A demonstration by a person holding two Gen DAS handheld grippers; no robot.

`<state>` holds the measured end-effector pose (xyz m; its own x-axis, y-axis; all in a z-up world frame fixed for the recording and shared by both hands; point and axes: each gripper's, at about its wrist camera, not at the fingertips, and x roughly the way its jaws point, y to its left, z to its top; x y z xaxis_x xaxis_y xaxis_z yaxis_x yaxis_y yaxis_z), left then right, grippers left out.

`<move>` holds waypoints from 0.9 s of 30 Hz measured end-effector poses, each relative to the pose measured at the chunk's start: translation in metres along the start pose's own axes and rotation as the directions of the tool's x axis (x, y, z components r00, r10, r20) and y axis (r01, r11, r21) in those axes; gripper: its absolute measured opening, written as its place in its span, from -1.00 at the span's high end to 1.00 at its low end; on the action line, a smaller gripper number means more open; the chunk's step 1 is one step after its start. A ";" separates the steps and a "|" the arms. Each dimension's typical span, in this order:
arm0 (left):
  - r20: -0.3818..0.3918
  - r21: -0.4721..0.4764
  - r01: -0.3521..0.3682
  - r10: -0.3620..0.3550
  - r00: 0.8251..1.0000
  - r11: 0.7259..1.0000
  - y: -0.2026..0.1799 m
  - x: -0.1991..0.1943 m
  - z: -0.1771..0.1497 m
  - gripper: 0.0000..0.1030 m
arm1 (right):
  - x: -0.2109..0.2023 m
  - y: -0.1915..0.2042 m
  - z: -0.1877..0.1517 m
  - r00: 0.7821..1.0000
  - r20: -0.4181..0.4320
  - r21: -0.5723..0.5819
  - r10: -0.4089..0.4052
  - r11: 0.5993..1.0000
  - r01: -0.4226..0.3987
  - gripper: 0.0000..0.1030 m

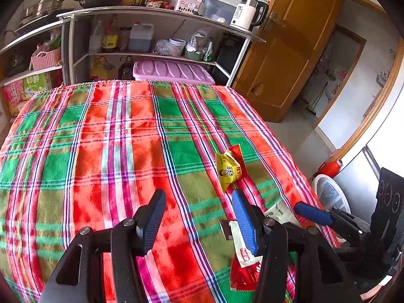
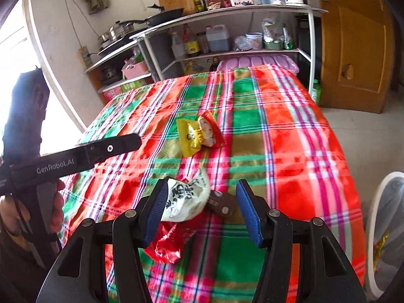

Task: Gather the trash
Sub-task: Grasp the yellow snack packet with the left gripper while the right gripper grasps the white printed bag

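Right gripper (image 2: 202,209), jaws wide and empty, straddles a white wrapper (image 2: 186,202) lower centre; closing comes next. Left gripper (image 1: 199,219) open, idle.

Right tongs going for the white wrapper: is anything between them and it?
Nothing visible blocks it. The white wrapper lies between the open right tongs, against the left finger, with a small brown packet beside it and a red wrapper underneath.

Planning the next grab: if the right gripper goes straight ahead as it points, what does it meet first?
Likely the white wrapper, lying between the open right gripper's fingers, beside a brown wrapper. Depth is unclear.
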<state>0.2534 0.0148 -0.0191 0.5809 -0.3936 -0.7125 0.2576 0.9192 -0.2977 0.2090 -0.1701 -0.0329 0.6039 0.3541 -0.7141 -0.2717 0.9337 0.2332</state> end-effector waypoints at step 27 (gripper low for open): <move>-0.108 0.065 0.105 -0.098 0.989 0.992 -0.019 0.081 0.041 -0.25 | 0.016 0.001 -0.001 1.000 -0.021 -0.026 0.001 1.000 -0.001 0.75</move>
<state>0.3277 -0.0347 -0.0451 0.4658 -0.4782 -0.7445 0.3673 0.8700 -0.3289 0.2182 -0.1635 -0.0448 0.5881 0.3535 -0.7275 -0.2921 0.9315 0.2166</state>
